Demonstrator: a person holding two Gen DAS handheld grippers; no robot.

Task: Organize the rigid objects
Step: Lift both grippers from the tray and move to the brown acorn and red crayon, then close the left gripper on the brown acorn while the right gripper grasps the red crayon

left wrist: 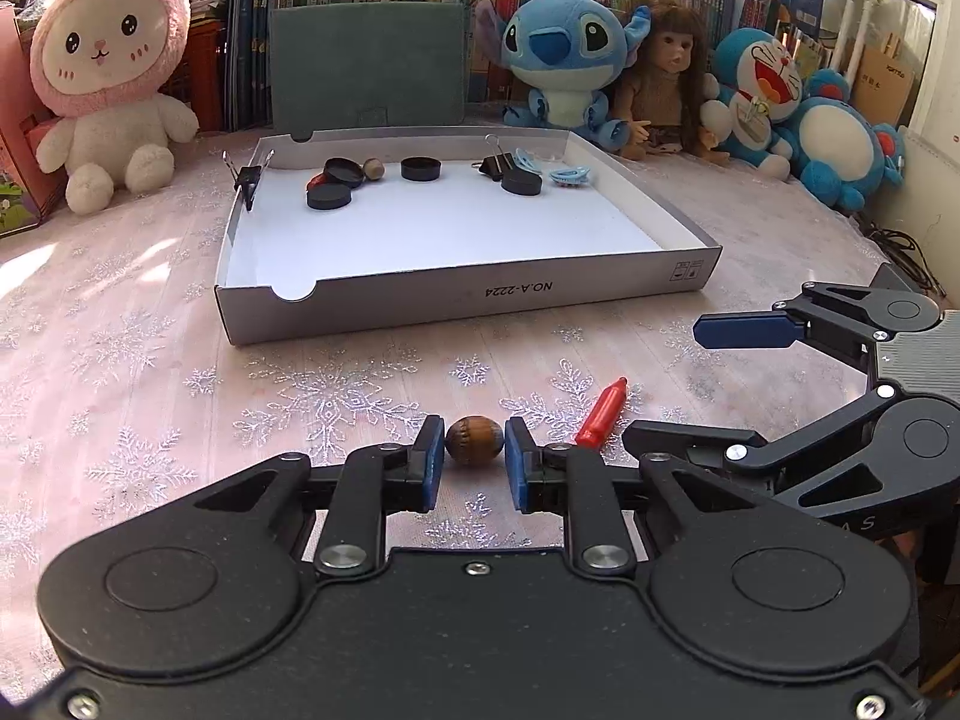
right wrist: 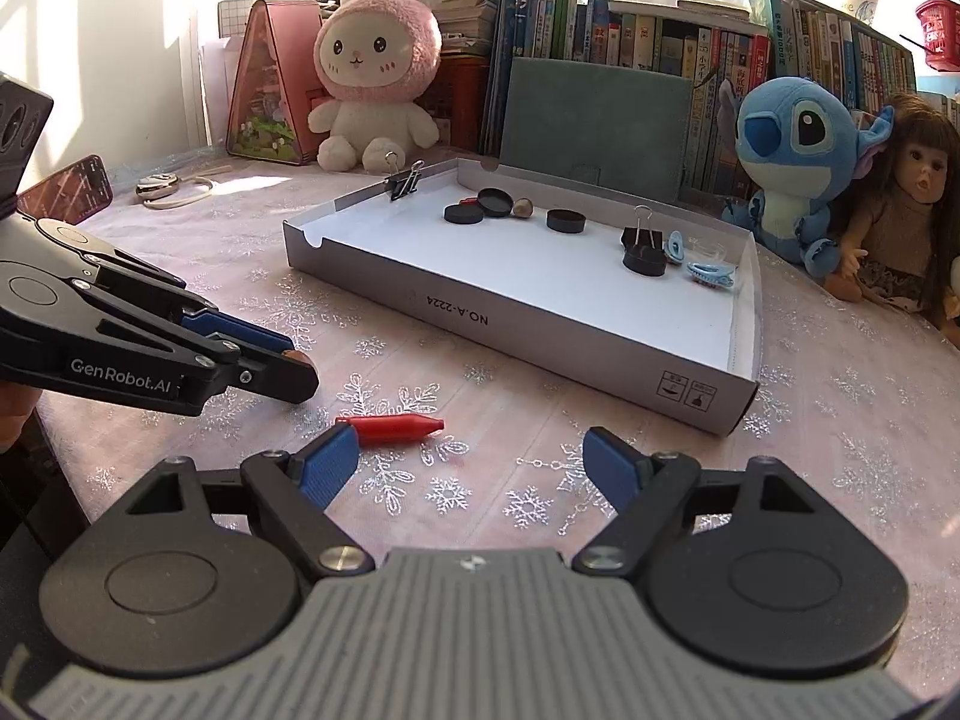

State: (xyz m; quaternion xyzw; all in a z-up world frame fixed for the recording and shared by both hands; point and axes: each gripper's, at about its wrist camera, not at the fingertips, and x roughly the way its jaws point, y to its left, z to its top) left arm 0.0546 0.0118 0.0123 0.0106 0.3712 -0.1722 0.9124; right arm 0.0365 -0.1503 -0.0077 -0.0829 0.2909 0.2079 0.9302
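Your left gripper (left wrist: 474, 459) pinches the small brown ridged nut (left wrist: 474, 449) between its blue pads, down on the snowflake-patterned pink tablecloth (left wrist: 150, 396) in front of the shallow white cardboard box (left wrist: 474, 300). Your right gripper (right wrist: 471, 459) hangs with its jaws spread wide and empty, also in front of that box, the red plastic crayon-shaped piece (right wrist: 390, 427) lying on the cloth just beyond its left fingertip.

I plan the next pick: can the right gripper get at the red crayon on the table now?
Probably yes. The right gripper is open, and the red crayon lies uncovered just ahead by its left finger. The left gripper holds a nut beside it.
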